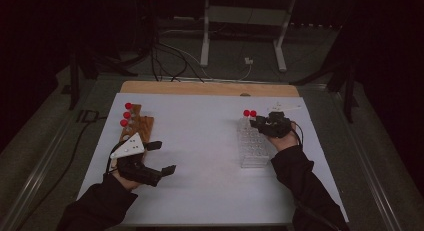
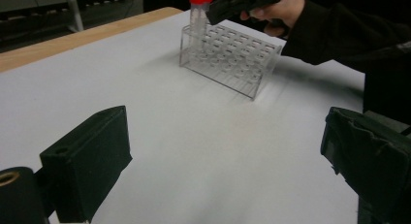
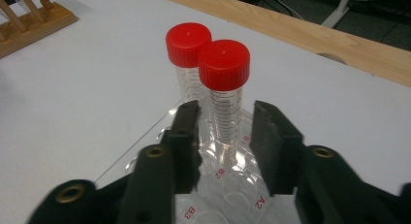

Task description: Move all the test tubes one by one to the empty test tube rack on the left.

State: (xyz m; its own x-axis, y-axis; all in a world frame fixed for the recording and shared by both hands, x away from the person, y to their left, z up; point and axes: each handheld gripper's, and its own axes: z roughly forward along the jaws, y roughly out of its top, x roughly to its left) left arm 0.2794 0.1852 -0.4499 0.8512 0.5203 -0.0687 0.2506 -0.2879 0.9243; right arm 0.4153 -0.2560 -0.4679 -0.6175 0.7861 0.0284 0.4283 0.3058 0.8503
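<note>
- We see a left gripper (image 1: 161,157): black body, grey three-cornered plate on top, blocky matte black jaws with small round holes.
- We note a brass-ringed screw hole at the base of its near jaw in the left gripper view.
- Right gripper (image 3: 224,132): black, flat rectangular pads, brass-ringed screw holes on both jaw arms.
- Black cables trail from both grippers.
- Person wears dark long sleeves (image 1: 300,178) on both arms.

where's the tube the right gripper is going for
In the right gripper view the nearer red-capped tube stands upright in the clear rack, between the right gripper's jaws, right beside a second tube.
</note>
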